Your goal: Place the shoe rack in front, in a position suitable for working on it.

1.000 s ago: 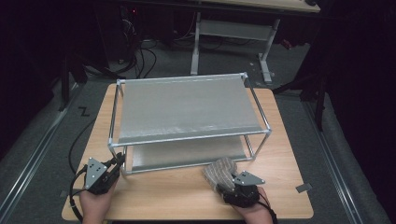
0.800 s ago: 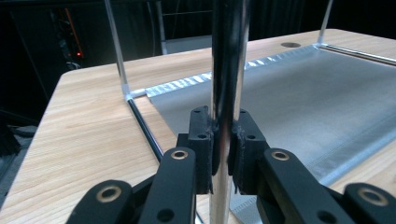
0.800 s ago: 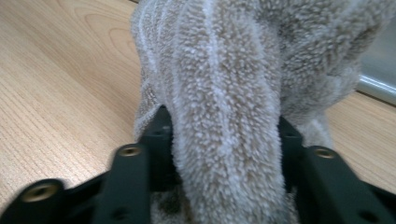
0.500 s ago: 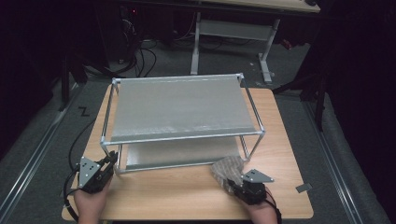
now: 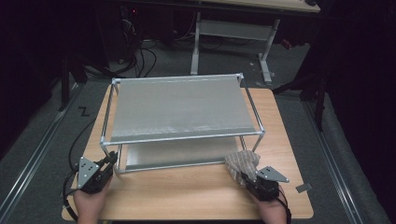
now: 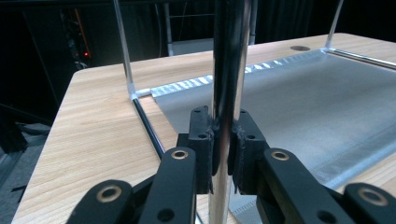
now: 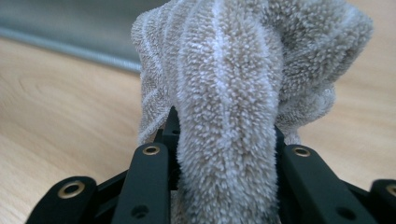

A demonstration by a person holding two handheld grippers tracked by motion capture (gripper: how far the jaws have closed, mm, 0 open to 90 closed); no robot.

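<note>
Left tongs (image 6: 223, 154) clamped shut; right tongs (image 7: 224, 154) closed, gripping.

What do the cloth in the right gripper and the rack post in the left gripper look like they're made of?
Cloth: beige terry-like fabric, judging by its fuzzy looped pile with paler stripes. Rack post: probably polished metal, maybe chrome or steel, since it shows bright mirror-like reflections.

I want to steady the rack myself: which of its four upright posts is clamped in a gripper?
The front-left post, at the rack's near corner: the left gripper is shut on it; the others stand free.

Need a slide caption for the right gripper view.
Right gripper clamps a bunched beige towel above the wooden table.
</note>
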